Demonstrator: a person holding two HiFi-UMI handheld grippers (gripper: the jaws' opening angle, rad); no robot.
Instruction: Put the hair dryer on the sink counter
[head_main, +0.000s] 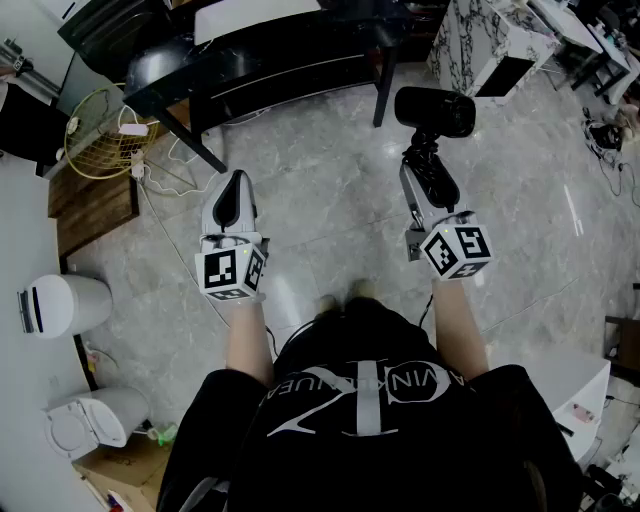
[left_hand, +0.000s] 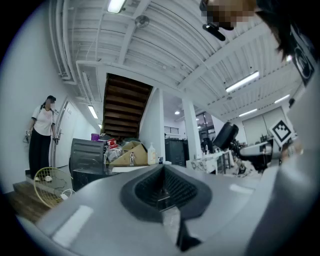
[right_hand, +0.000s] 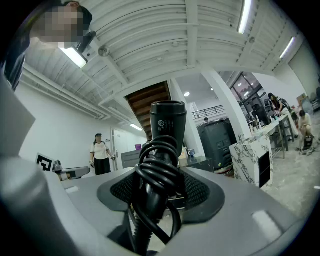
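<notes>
At 1 o'clock from the person's chest, the right gripper (head_main: 422, 185) pinches the hair dryer (head_main: 435, 112) by its handle. The barrel sits crosswise past the jaw tips, over the floor. The dryer is black all over, with its cord (right_hand: 157, 170) coiled round the handle between the pads. At 11 o'clock, the left gripper (head_main: 237, 182) has its jaws pressed together on nothing. At 9 o'clock stands a white bin (head_main: 62, 305), contents hidden. Farther, at 10 o'clock, a gold wire basket (head_main: 72, 150) has a white power strip (head_main: 133, 130) at its rim.
</notes>
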